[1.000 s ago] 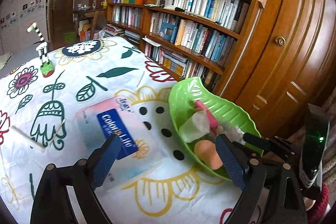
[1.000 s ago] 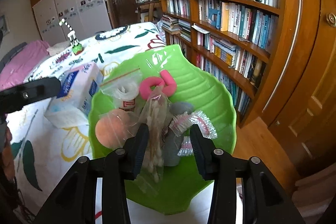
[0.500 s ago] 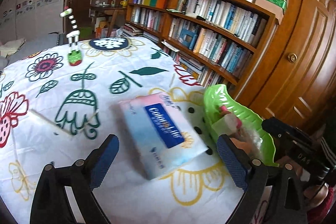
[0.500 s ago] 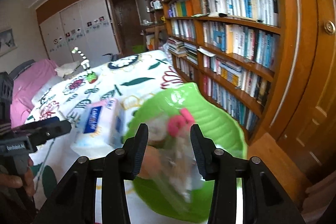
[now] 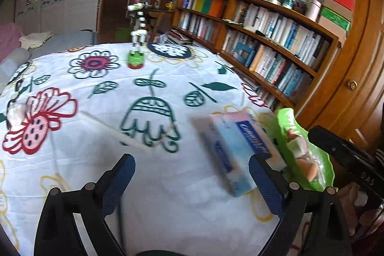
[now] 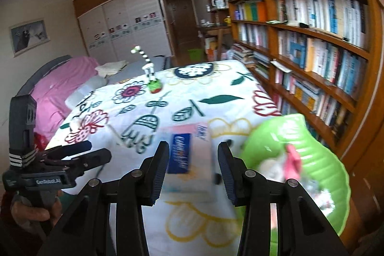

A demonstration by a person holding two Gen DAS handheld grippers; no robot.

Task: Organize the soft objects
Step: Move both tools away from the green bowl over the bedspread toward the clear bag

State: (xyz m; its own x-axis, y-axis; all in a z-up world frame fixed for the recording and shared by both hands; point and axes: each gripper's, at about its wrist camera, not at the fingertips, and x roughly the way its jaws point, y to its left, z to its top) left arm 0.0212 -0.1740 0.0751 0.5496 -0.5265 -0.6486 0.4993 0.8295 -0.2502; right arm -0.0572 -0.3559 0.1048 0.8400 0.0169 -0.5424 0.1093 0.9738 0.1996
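Right now both views have swung left off the tray since a second ago, so nothing is being sorted: you're repositioning, both hands empty.

Left to right across the table:

- Small white soft lump (image 5: 15,112) at 9 o'clock in the left wrist view, on the red flower print. Too blurred to identify; it may be one of your stray soft items.
- left gripper (image 5: 192,180): jaws wide apart, nothing between the blue ribbed pads. A second ago it framed the tissue pack and tray; now it aims at bare tablecloth (image 5: 100,126), a white fabric with bold floral outlines.
- Striped toy on a green base (image 5: 136,58) at 12 o'clock, far side, upright, rigid-looking, so probably not your target.
- Tissue pack (image 6: 186,160): soft film-wrapped block, pink and blue label, lying flat just beside the tray. It sits dead ahead of the right gripper (image 6: 193,169), whose jaws stand part open with nothing clamped. A second ago they hung over the bagged cotton swabs in the tray.
- Green leaf-shaped tray (image 6: 333,167) at 3 o'clock: glossy hard plastic holding a pink foam piece (image 6: 291,160), a peach sponge (image 5: 309,167) and clear crinkly bags. These are already grouped.

My read: the tissue pack is your next pick. It's wide and squashy, so you'd need to open wider.
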